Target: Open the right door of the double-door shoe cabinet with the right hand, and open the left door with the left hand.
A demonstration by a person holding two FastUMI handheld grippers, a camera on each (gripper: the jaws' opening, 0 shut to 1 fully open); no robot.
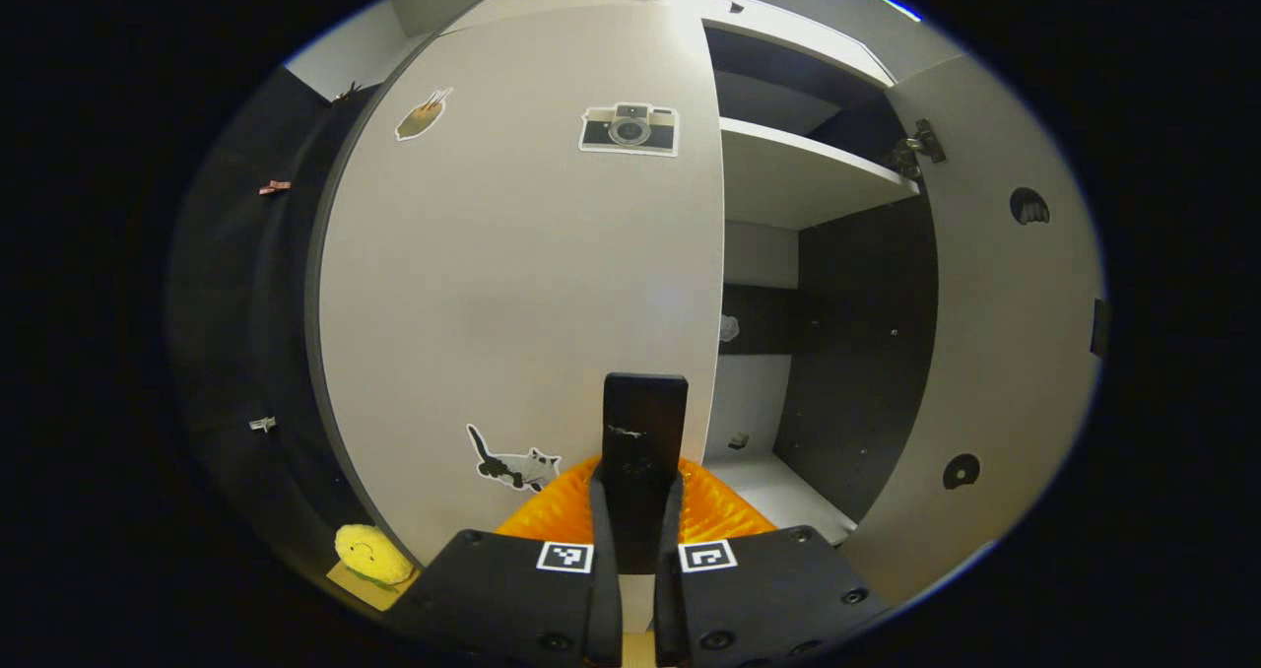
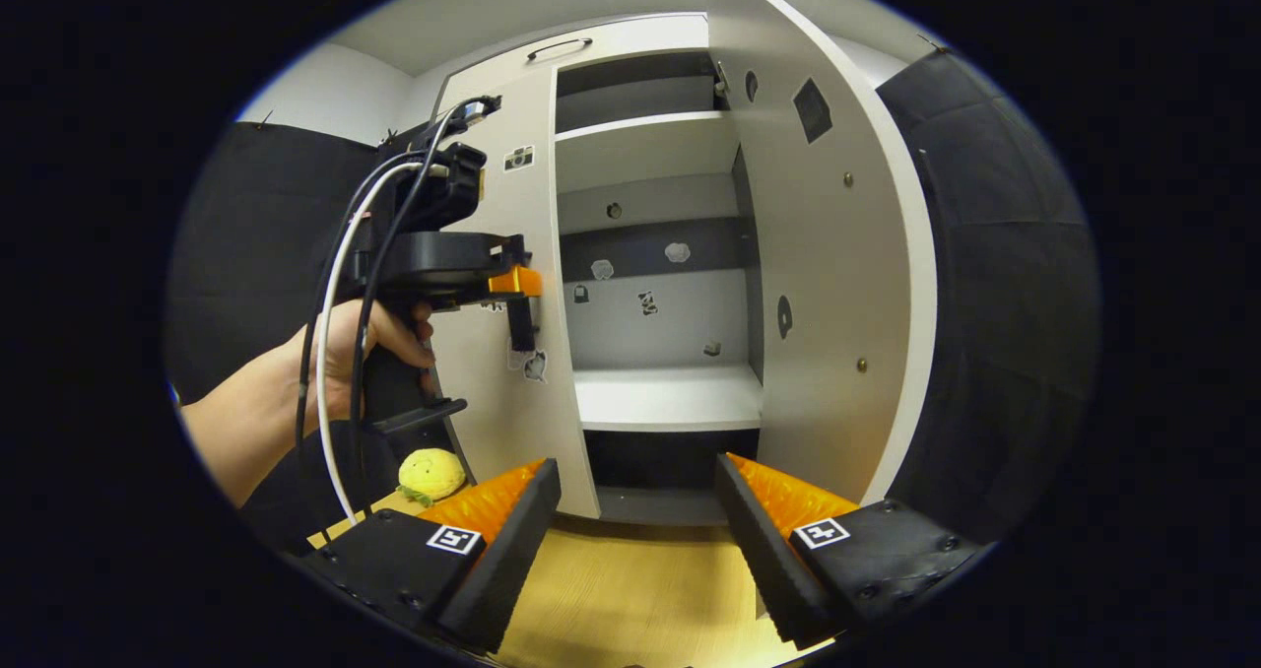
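Right door [image 2: 837, 254]: is being shown swung fully open, its inner face exposed beside the white shelves [image 2: 670, 397].
Left door [image 1: 522, 254]: is being seen closed — camera and cat stickers on its front.
Left gripper [image 1: 642, 471]: fingers are being pressed narrow on the black handle [image 1: 644, 422] at the left door's right edge.
Right gripper [image 2: 638, 510]: is being held wide apart, empty, before the open compartment.
Yellow plush toy [image 2: 431, 474]: is lying at the cabinet's lower left corner.

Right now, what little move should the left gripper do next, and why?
Probably pull the left door outward a little. The right door already stands wide open, the left door looks closed, and the left gripper appears shut against that door's free edge. The right gripper hangs open, holding nothing.
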